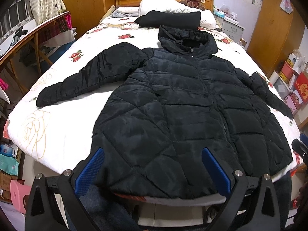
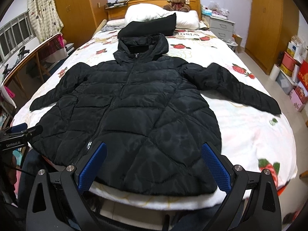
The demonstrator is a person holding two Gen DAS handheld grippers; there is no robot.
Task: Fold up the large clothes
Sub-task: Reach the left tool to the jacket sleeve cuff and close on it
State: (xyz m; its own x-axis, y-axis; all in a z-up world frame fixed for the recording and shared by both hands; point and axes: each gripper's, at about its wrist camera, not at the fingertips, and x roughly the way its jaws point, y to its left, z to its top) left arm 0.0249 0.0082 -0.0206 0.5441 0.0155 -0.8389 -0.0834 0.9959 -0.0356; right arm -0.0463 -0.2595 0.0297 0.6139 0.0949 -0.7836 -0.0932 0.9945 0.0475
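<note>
A black quilted hooded jacket (image 1: 182, 104) (image 2: 134, 104) lies flat and zipped, front up, on the bed, with both sleeves spread out sideways and the hood toward the headboard. Its hem hangs at the bed's near edge. My left gripper (image 1: 153, 152) hovers open above the hem's left half, blue pads wide apart, nothing between them. My right gripper (image 2: 154, 148) is open too, over the hem's right half. The left gripper's black body (image 2: 17, 134) shows at the left edge of the right wrist view; the right gripper (image 1: 301, 144) peeks in at the right edge of the left wrist view.
The bed's white quilt with red roses (image 1: 57, 123) (image 2: 250, 127) lies under the jacket. A folded black garment (image 1: 171, 20) and white pillows (image 2: 159, 13) sit near the headboard, with a teddy bear (image 2: 178, 1). A wooden table (image 1: 28, 44) stands left; boxes (image 2: 296, 73) line the right wall.
</note>
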